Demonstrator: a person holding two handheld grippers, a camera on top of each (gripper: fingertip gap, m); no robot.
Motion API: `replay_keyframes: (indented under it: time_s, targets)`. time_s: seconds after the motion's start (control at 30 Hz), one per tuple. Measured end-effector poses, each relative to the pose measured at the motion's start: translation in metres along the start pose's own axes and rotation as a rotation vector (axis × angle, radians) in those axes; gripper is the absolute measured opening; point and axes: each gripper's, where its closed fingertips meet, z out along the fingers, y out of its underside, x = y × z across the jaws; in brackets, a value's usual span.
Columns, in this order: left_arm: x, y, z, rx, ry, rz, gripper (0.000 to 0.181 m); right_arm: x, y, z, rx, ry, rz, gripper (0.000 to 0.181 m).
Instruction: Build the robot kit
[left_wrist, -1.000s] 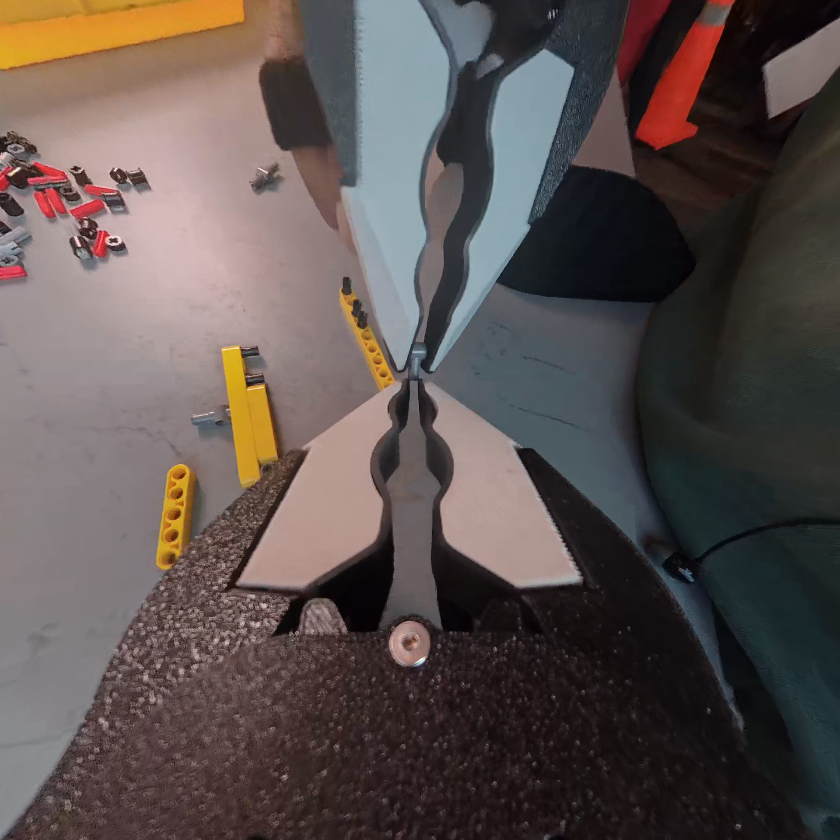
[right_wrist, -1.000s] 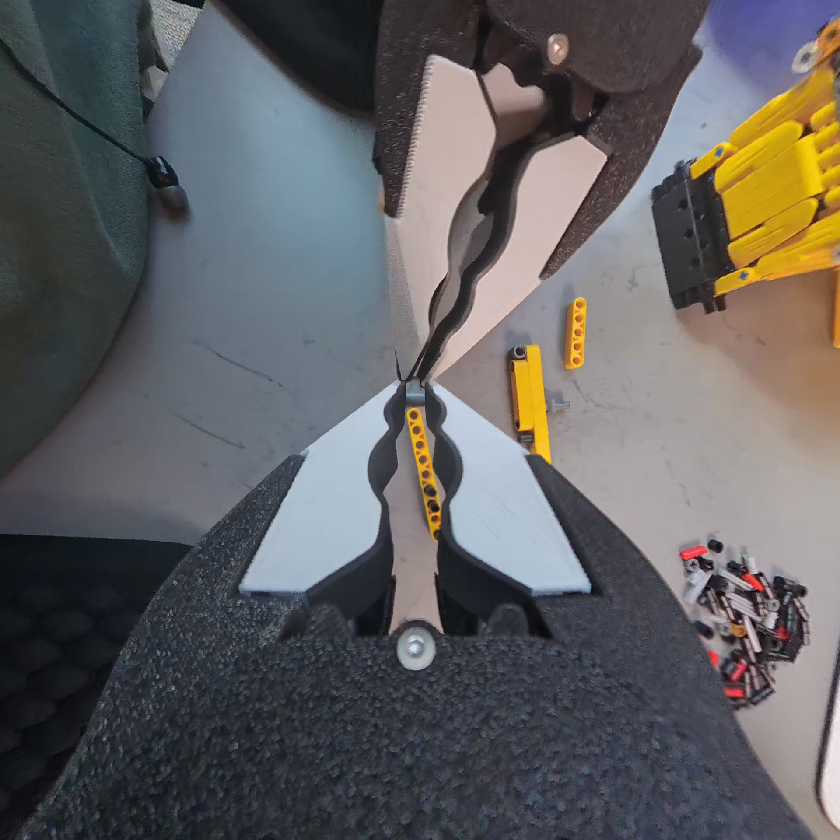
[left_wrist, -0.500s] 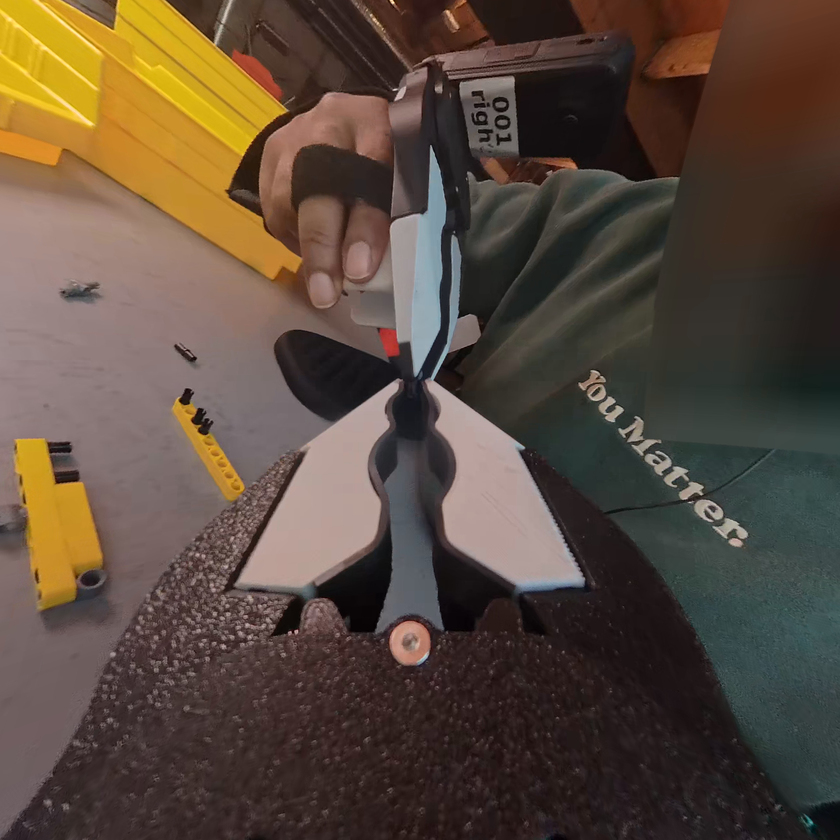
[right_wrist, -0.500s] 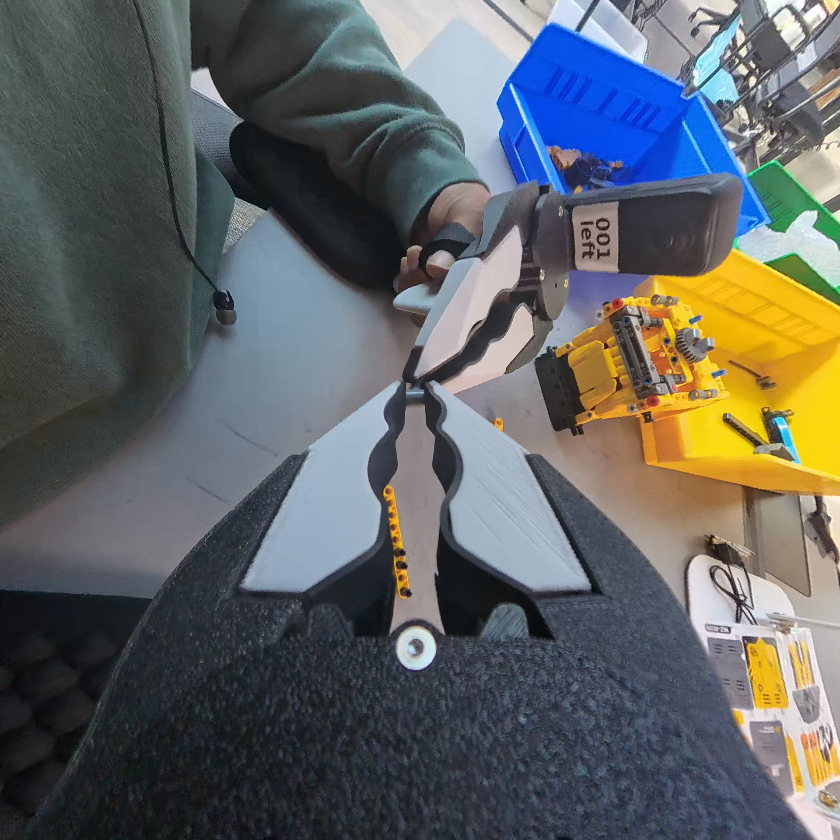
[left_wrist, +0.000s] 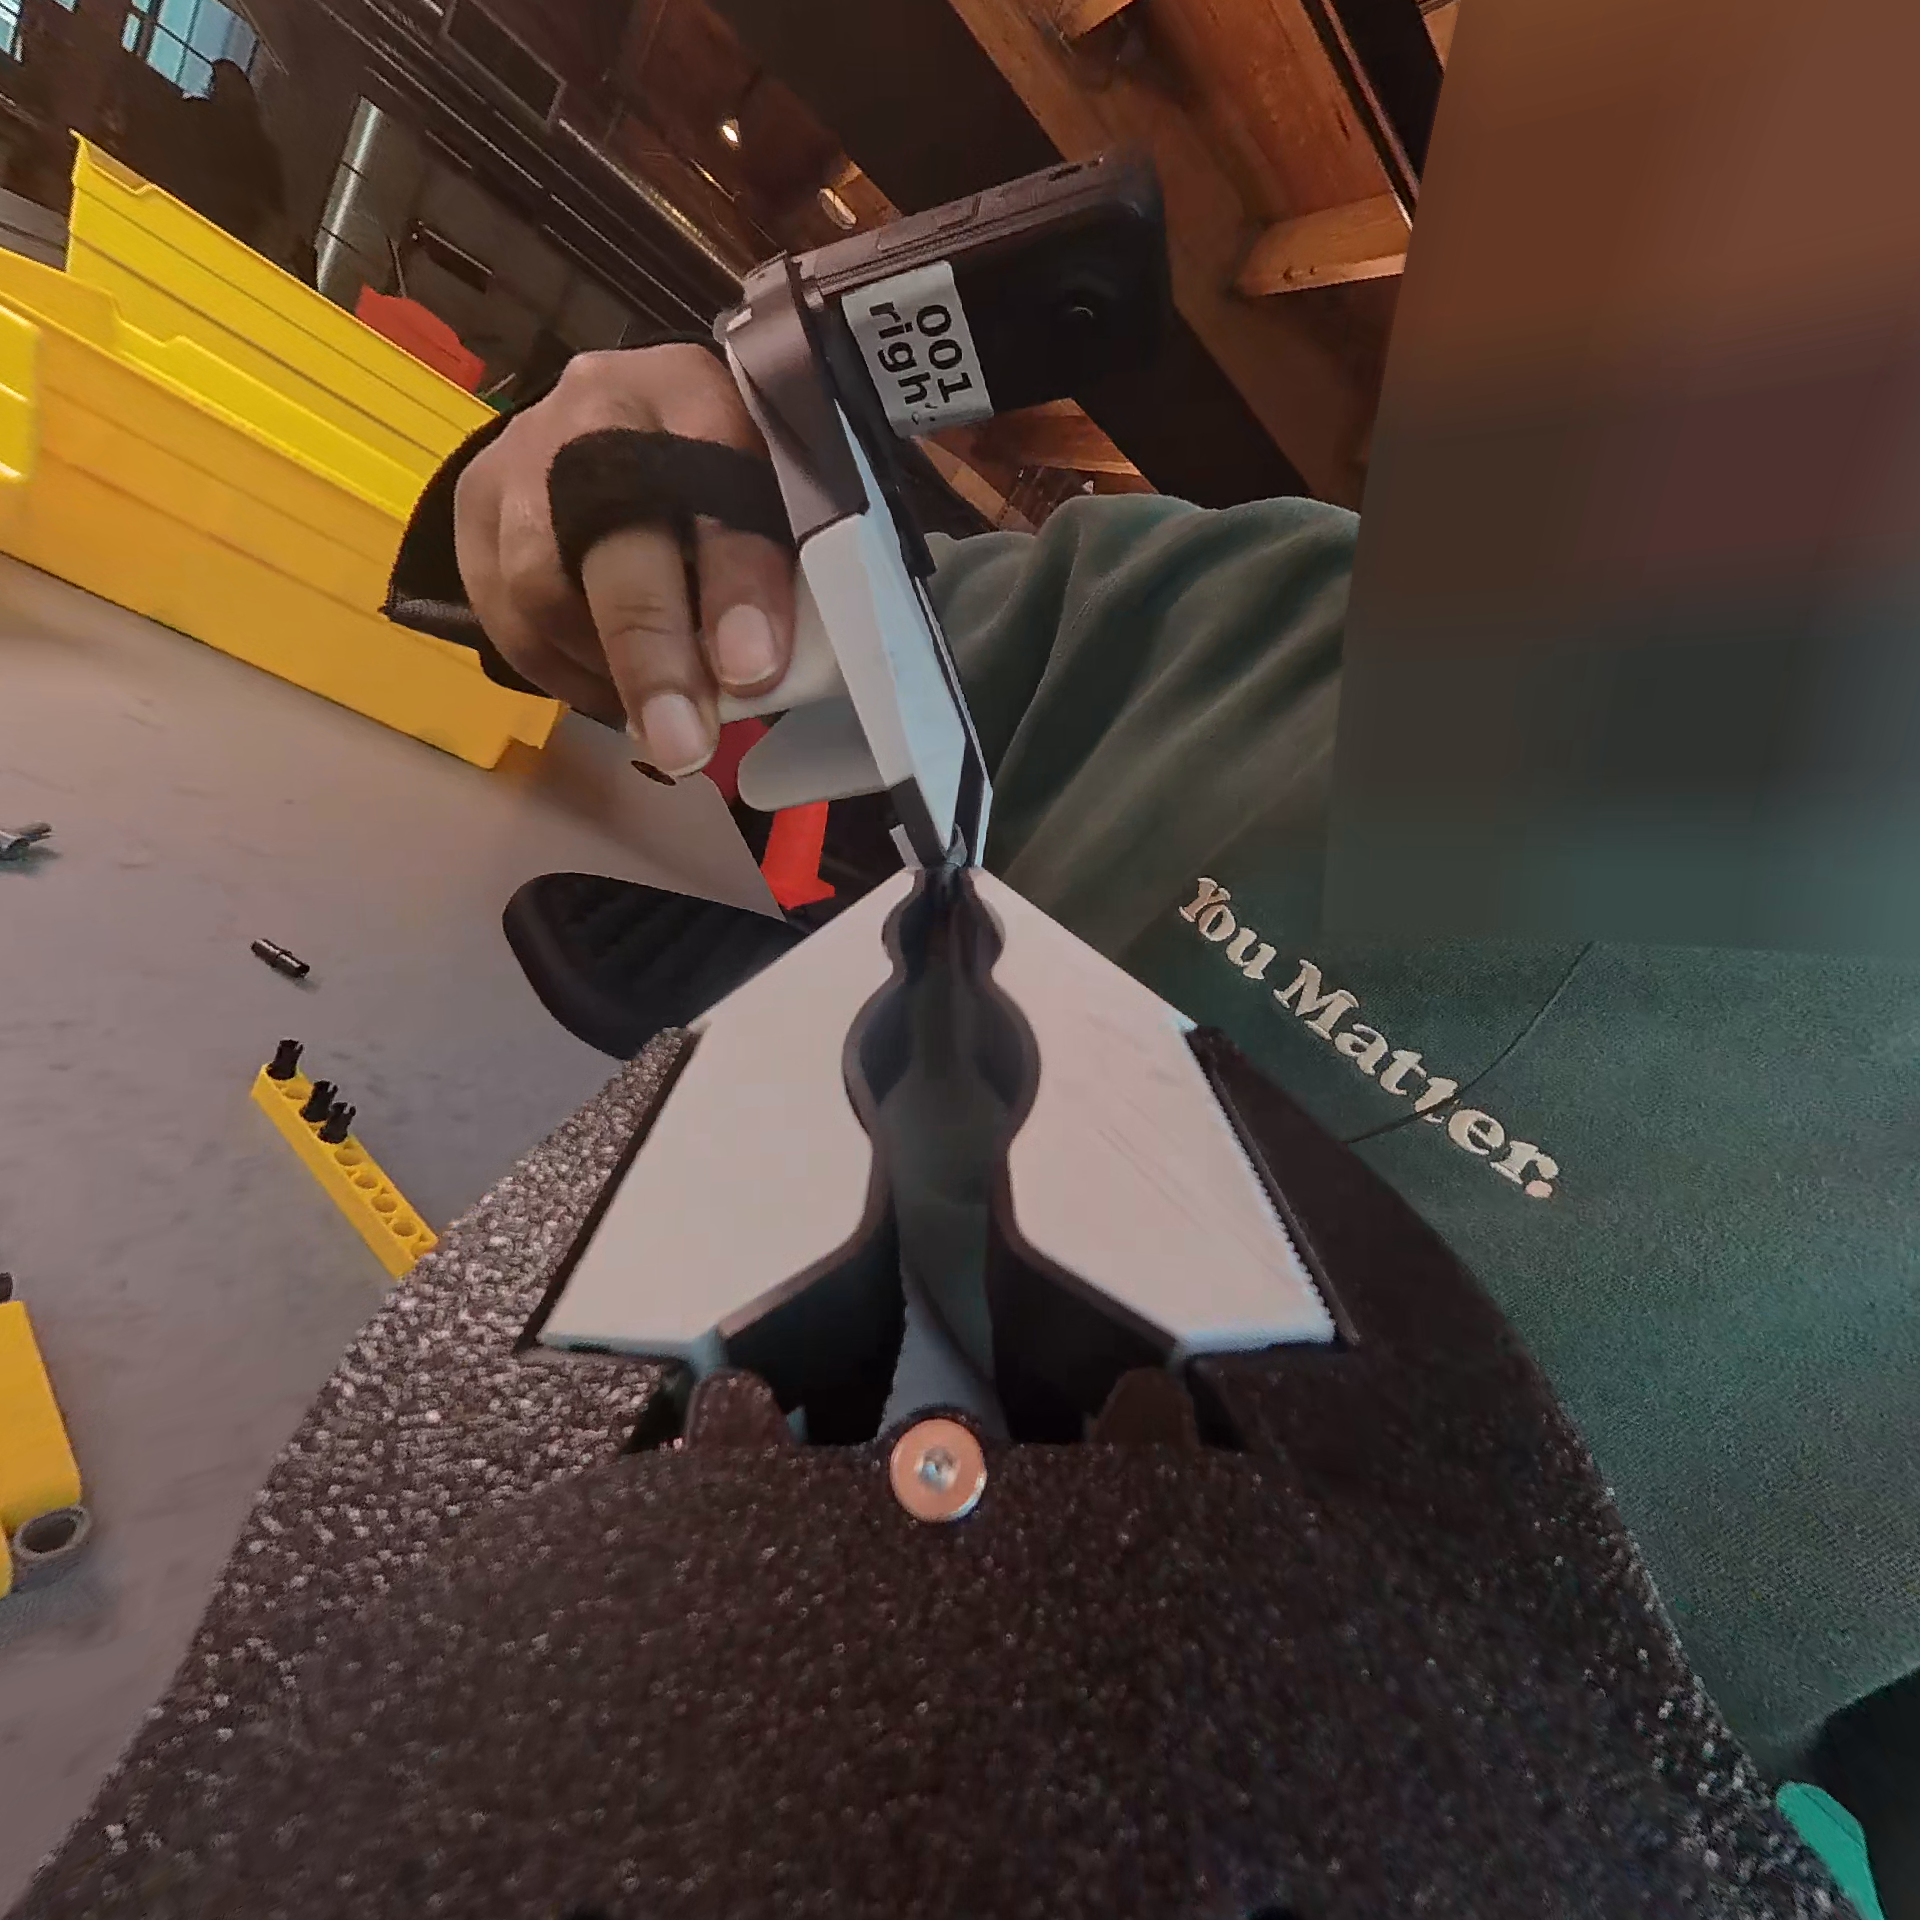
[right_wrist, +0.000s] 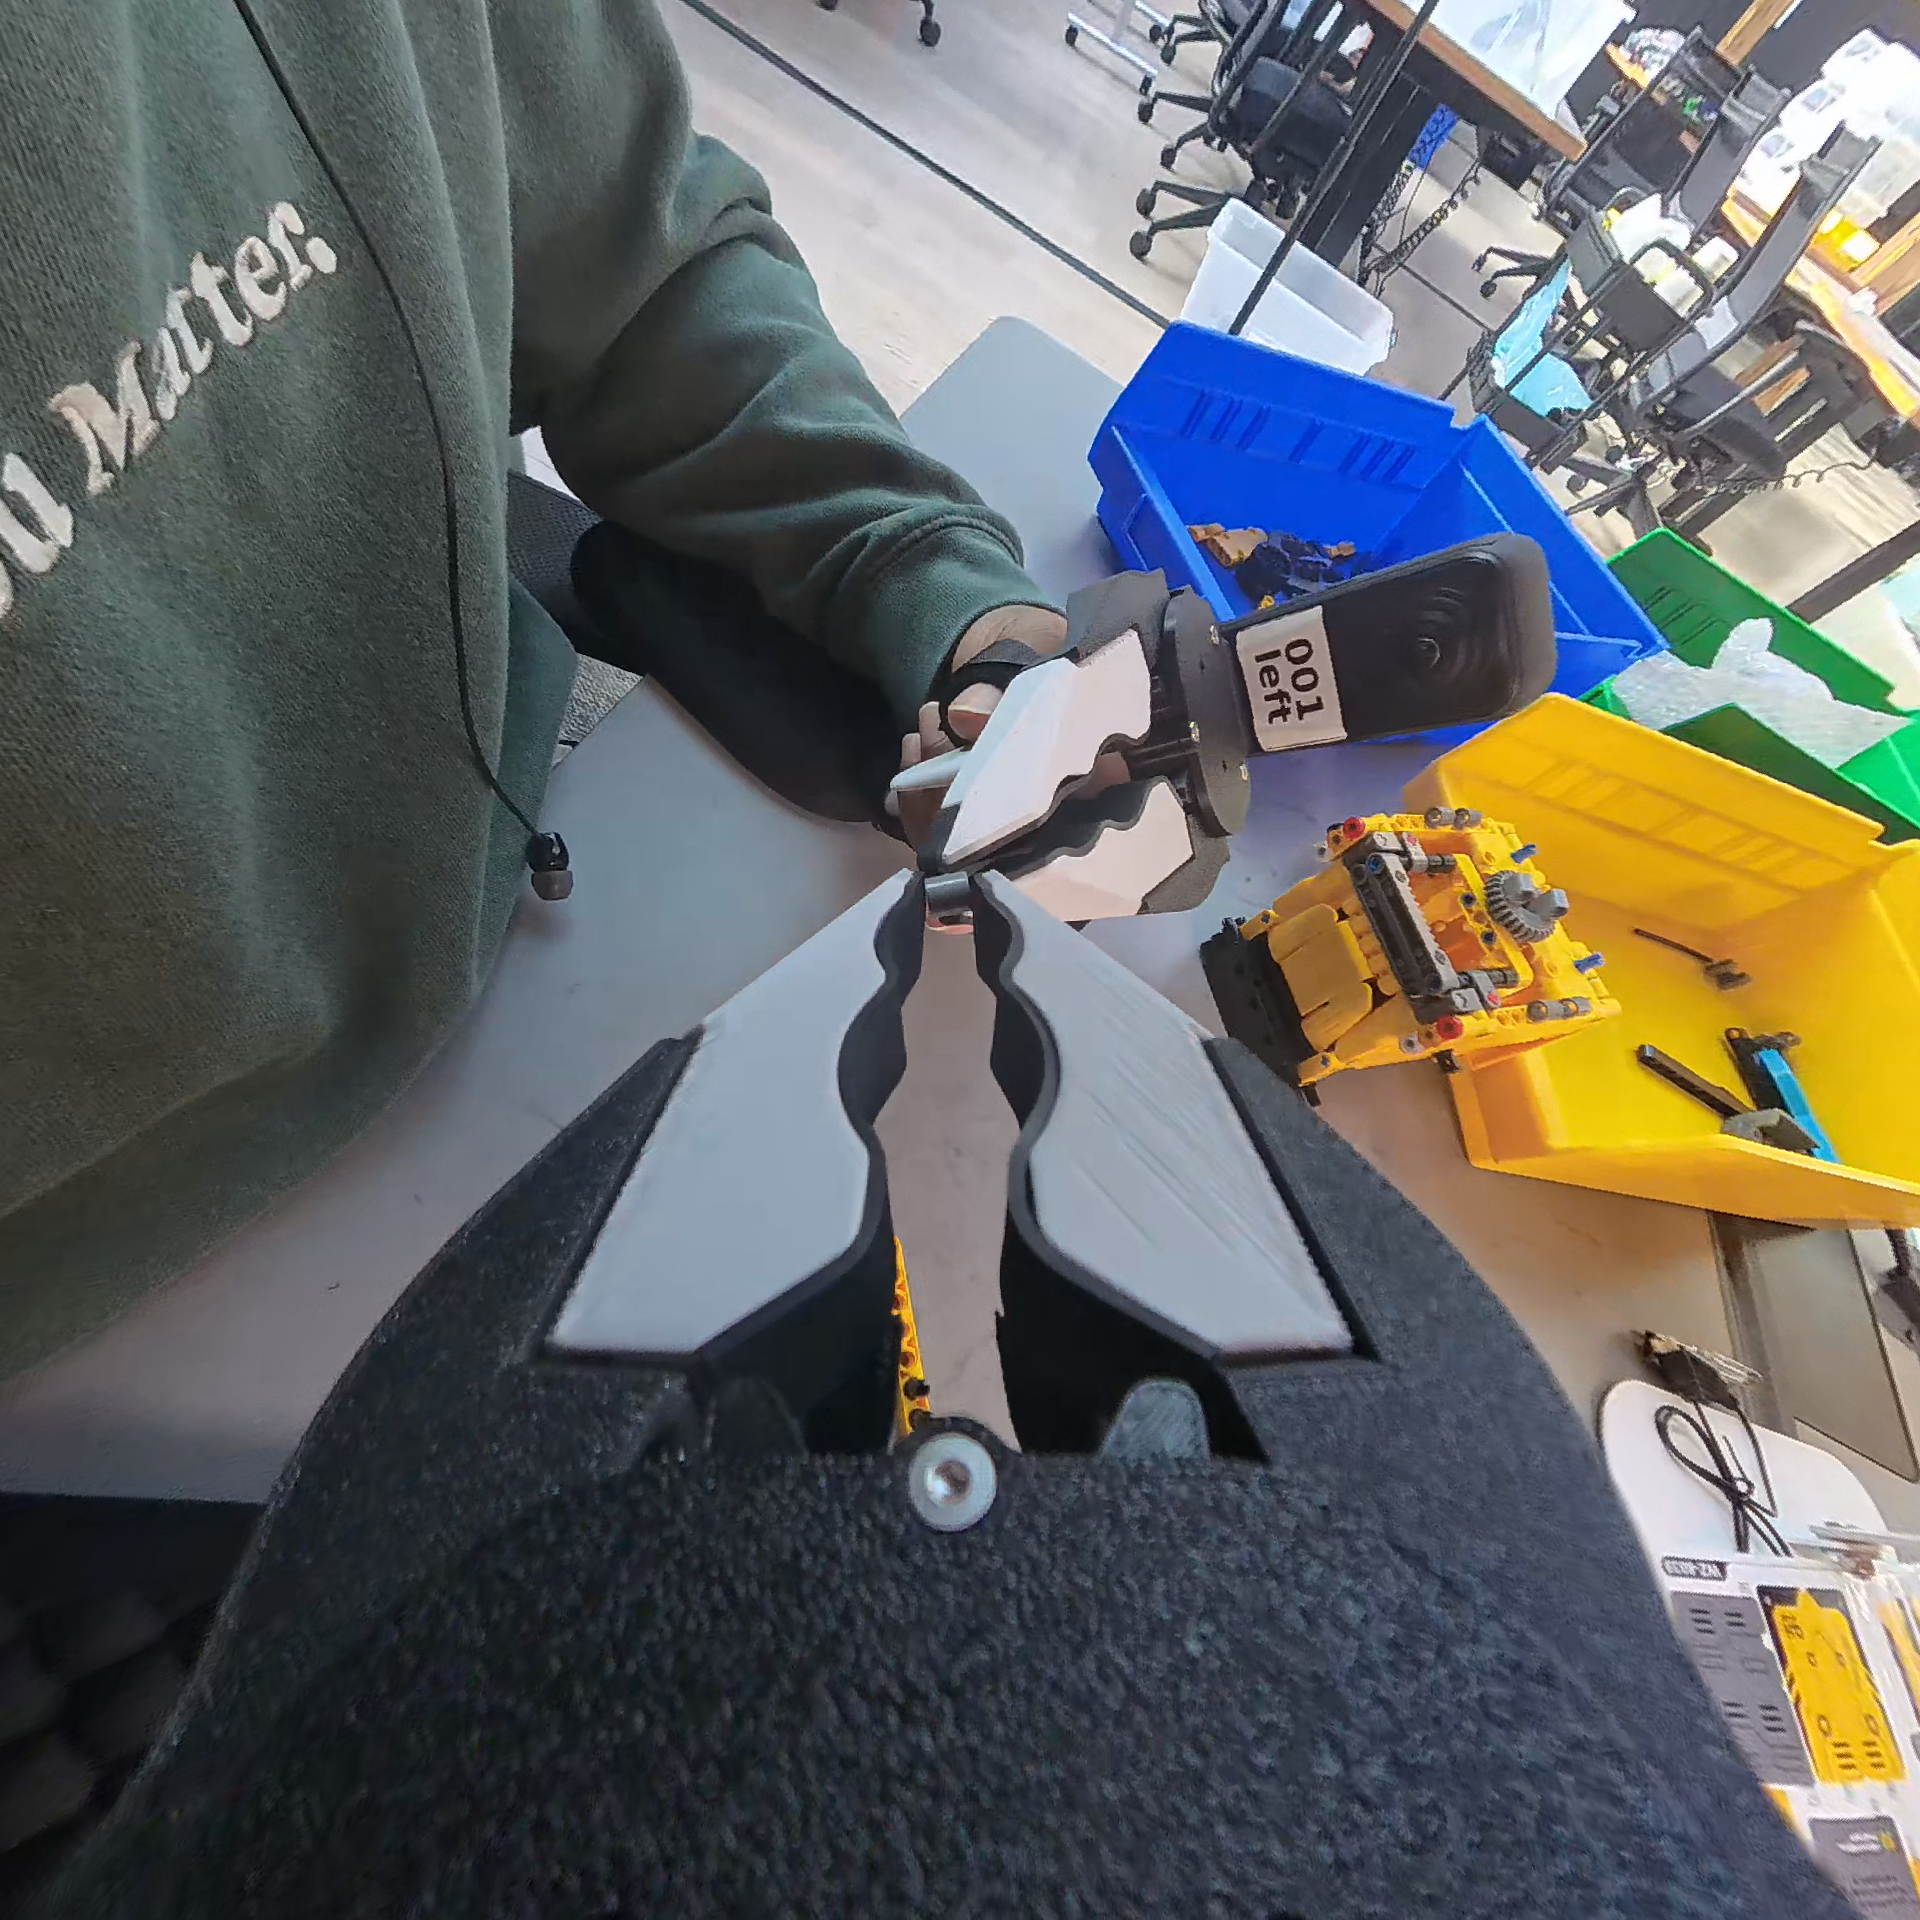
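Sweatshirt (right_wrist: 260, 665) fills the left, its wearer's upper part blurred out. Centre: right gripper (right_wrist: 948, 896) pinches a small grey connector (right_wrist: 948, 900) at its tips, jaws clamped on it; left gripper (right_wrist: 940, 868) meets it tip to tip, jaws together, whether it grips too is hidden. Yellow beam (right_wrist: 906, 1351) peeks between fingers. Right: yellow brick vehicle (right_wrist: 1403, 966), yellow bin (right_wrist: 1662, 862).

Grainy matt black plastic on gripper body (right_wrist: 935, 1714); smooth grey plastic jaws. Glossy yellow plastic bin (right_wrist: 1662, 1039) at three o'clock; matt grey tabletop (left_wrist: 208, 831); soft green cloth sweatshirt (right_wrist: 260, 623).
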Motion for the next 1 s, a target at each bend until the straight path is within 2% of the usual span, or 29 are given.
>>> replay_keyframes:
  time_s: [0.33,0.4,0.47,0.57,0.63,0.77,1.0]
  targets:
    - [0.000,0.001,0.001,-0.007,0.008,0.000,0.004,-0.002,0.000,-0.002,-0.039,-0.035,-0.054,0.008]
    - [-0.011,0.002,-0.002,-0.026,-0.071,0.015,0.004,0.002,0.011,-0.002,-0.099,-0.055,-0.017,0.008]
    - [-0.031,0.008,-0.008,-0.088,-0.231,0.075,0.005,0.006,0.031,0.000,-0.178,-0.085,0.044,0.007]
    - [-0.064,0.023,-0.023,-0.261,-0.507,0.223,0.012,0.000,0.075,0.005,-0.367,-0.159,0.095,0.007]
    - [-0.077,0.035,-0.029,-0.359,-0.602,0.274,0.012,-0.007,0.104,0.010,-0.480,-0.202,0.108,0.007]
    - [-0.093,0.058,-0.034,-0.498,-0.683,0.261,0.012,-0.017,0.132,0.016,-0.590,-0.277,0.144,0.007]
    - [-0.099,0.067,-0.039,-0.570,-0.730,0.274,0.011,-0.020,0.139,0.022,-0.655,-0.324,0.143,0.007]
